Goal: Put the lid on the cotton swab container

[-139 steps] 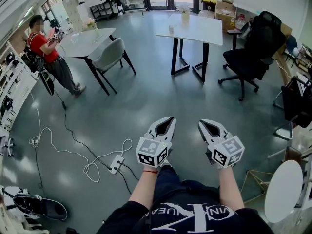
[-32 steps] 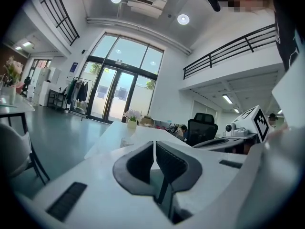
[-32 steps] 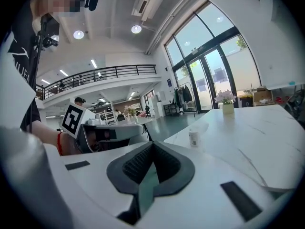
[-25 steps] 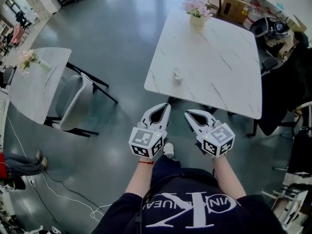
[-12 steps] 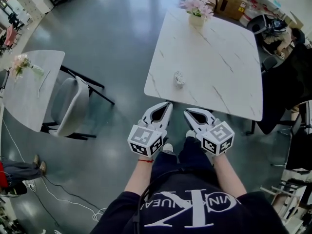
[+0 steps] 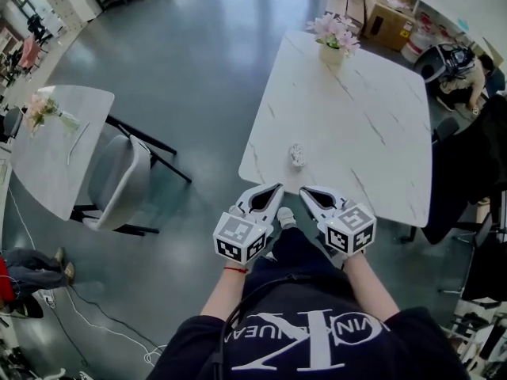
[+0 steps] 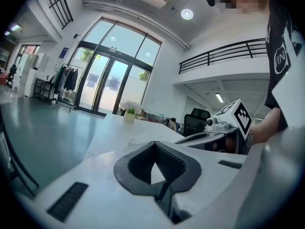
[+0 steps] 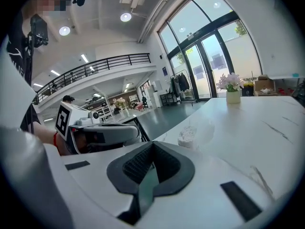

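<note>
We hold the left gripper [image 6: 276, 189] and the right gripper [image 6: 304, 191] side by side, near each other but apart, with both sets of tips aimed at the near edge of the white marble table [image 6: 372, 125]. In the left gripper view the two jaws are clenched: the tips meet at the far end, and the ribbed dark pads leave only a small diamond-shaped window between them. That window shows only the table surface behind it, so nothing is gripped. The right gripper view shows the same condition. Its tips are together, the pad window is unoccupied, and no object is clamped. The cotton swab container [image 6: 297, 155] stands on the table ahead of both sets of tips, close to the table's near edge. It lies roughly on the line that runs forward between the two grippers, and neither one touches it. From the right gripper it appears as a small pale, translucent object [image 8: 187, 136], ahead of the jaws and slightly to their right. We cannot tell from any view whether its lid is fitted or where the lid lies. Well beyond the container, near the far edge of the table, stands a vase of pink flowers [image 6: 331, 43]. Far to the left of the left jaws, across open grey floor [image 6: 206, 77], stand a second table [image 6: 43, 161] and a grey chair [image 6: 119, 182].
</note>
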Demonstrator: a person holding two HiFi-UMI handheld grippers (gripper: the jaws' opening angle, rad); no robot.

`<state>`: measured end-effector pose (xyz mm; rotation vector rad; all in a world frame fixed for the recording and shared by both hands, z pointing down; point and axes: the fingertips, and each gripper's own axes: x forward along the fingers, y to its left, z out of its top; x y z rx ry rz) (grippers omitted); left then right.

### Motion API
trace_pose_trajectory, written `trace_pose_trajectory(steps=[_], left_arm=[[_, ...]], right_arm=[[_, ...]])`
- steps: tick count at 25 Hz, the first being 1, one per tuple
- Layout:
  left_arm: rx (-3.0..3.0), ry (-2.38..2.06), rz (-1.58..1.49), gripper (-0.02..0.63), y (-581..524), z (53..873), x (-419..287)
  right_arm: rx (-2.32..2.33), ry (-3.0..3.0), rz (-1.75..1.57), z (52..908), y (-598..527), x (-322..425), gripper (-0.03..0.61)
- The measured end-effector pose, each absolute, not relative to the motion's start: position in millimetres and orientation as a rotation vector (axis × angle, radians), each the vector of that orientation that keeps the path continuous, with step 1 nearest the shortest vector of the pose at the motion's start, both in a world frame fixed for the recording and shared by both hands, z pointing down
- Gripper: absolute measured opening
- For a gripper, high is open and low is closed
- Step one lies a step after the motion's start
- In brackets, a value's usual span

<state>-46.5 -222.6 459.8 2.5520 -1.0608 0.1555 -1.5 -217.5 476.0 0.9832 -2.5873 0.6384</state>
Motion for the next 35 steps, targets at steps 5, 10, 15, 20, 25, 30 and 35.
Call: trace_pose_trajectory(steps=[5, 10, 15, 20, 25, 30, 35], left_arm=[[2.528, -1.051, 0.2, 0.005, -250, 474, -36], [2.484, -1.043, 0.237, 0.005, -271, 494, -28], [2.463, -1.045, 0.247, 0.005, -292, 504, -24], [2.445, -1.06, 0.271, 0.005, -308, 512, -26], [2.413, -1.081, 0.3, 0.005, -318, 523, -31], [2.386, -1.074, 0.324, 0.005, -324, 532, -30], [2.383, -1.048, 0.34, 0.005, -327, 537, -26]], right_arm=[[0.934, -2.56, 0.667, 490, -241, 5, 0.003], [0.95, -2.503, 0.728, 505, -262, 26, 0.003], [0.929, -2.449, 0.753, 517, -278, 47, 0.003], [0.89, -2.406, 0.743, 527, -291, 61, 0.003], [0.916, -2.399, 0.776, 532, -308, 73, 0.003], [0.95, -2.428, 0.816, 531, -327, 81, 0.003], [0.946, -2.455, 0.813, 529, -337, 80, 0.003]])
